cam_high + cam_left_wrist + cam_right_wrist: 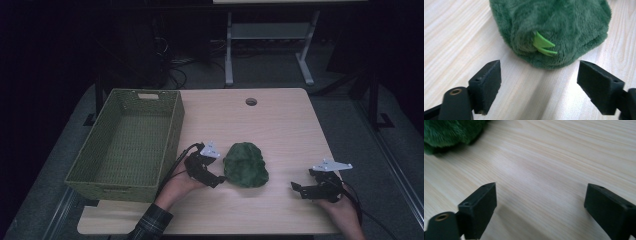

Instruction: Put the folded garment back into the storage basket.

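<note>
Both claws gape, gripping nothing: left claw (pixel 220 180) beside the green plush (pixel 245 164) (no readable label), right claw (pixel 296 187) apart.

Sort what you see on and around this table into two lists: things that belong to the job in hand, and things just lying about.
In the job:
- green plush toy
- left claw, open, just short of the toy
- right claw, open, off to the side

Lying about:
- green woven basket, nothing inside
- table with its cable hole
- metal frame behind the table

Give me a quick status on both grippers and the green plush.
Left gripper open, beside green plush, not touching. Right gripper open over bare table, well apart. Plush lies free; green basket at left, nothing blocking.
</note>
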A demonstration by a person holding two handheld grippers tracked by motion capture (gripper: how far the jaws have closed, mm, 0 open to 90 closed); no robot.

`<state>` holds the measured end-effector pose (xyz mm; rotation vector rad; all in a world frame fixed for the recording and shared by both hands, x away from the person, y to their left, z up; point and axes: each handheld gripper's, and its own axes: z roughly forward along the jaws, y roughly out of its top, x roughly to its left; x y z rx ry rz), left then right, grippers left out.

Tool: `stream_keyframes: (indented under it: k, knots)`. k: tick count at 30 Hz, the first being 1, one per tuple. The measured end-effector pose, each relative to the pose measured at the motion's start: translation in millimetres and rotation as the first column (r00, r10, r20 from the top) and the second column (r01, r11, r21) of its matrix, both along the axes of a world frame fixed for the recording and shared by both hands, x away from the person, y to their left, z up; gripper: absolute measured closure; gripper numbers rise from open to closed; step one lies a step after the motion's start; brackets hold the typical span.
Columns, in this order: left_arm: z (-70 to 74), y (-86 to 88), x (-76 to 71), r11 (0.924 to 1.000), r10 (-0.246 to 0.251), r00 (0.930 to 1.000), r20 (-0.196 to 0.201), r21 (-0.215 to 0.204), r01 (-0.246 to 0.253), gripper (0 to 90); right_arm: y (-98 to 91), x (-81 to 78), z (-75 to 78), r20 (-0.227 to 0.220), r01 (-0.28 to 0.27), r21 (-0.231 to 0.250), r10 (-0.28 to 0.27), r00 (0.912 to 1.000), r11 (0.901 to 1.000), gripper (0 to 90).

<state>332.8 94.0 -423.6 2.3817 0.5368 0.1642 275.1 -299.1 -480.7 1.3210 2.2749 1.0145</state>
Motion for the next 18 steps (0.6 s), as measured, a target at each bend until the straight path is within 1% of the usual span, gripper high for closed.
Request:
stream_keyframes:
  k: [1, 2, 3, 4, 6, 8, 9, 12, 13, 16, 18]
  knots:
    - [2.1, -0.2, 0.1, 1.0, -0.003, 1.0, 0.005, -0.007, 0.003, 17.6, -0.5, -1.5, -0.3, 0.003, 0.0, -0.003, 0.0, 1.0, 1.0, 9.6]
    - [4.0, -1.5, -0.2, 0.9999, -0.001, 1.0, -0.004, -0.014, 0.001, 17.2, -1.3, -2.4, -0.9, 0.01, -0.004, -0.008, 0.004, 0.9999, 1.0, 9.2]
    - [6.7, -3.0, 0.6, 0.9999, -0.008, 1.0, 0.001, -0.007, 0.008, 16.3, -1.5, -3.4, -1.8, 0.019, -0.003, -0.014, 0.003, 0.9998, 0.9999, 9.0]
    - [8.3, -4.2, 1.0, 0.9999, -0.014, 0.9999, 0.004, 0.0, 0.014, 15.7, -1.5, -3.9, -2.0, 0.022, -0.004, -0.029, 0.005, 0.9998, 0.9996, 9.0]
    - [13.2, -7.5, 2.0, 0.9994, -0.029, 0.9995, 0.007, 0.016, 0.029, 15.2, -1.0, -3.8, -2.3, 0.025, -0.005, -0.038, 0.006, 0.9997, 0.9993, 8.2]
    - [21.1, -12.4, 4.5, 0.9985, -0.047, 0.9988, 0.012, 0.03, 0.046, 14.6, -0.9, -3.7, -2.3, 0.023, -0.007, -0.039, 0.008, 0.9997, 0.9992, 7.9]
    - [22.1, -13.4, 4.8, 0.9986, -0.046, 0.9988, 0.013, 0.028, 0.046, 14.5, -0.9, -3.7, -2.3, 0.022, -0.007, -0.039, 0.008, 0.9997, 0.9992, 7.9]
    - [30.2, -17.9, 10.2, 0.9964, -0.07, 0.9973, 0.02, 0.05, 0.069, 14.4, -1.0, -3.7, -2.3, 0.022, -0.007, -0.039, 0.008, 0.9997, 0.9992, 7.9]
    - [31.6, -19.4, 11.4, 0.9963, -0.073, 0.9971, 0.021, 0.048, 0.072, 14.3, -1.0, -3.7, -2.3, 0.022, -0.007, -0.039, 0.008, 0.9997, 0.9992, 7.9]
    - [36.1, -27.1, 17.3, 0.9916, -0.113, 0.9933, 0.023, 0.065, 0.111, 14.2, -0.9, -3.7, -2.3, 0.021, -0.007, -0.039, 0.008, 0.9997, 0.9992, 7.9]
    - [36.3, -32.6, 21.7, 0.9861, -0.139, 0.9903, 0.012, 0.094, 0.137, 14.1, -1.0, -3.6, -2.3, 0.022, -0.007, -0.04, 0.008, 0.9997, 0.9992, 7.9]
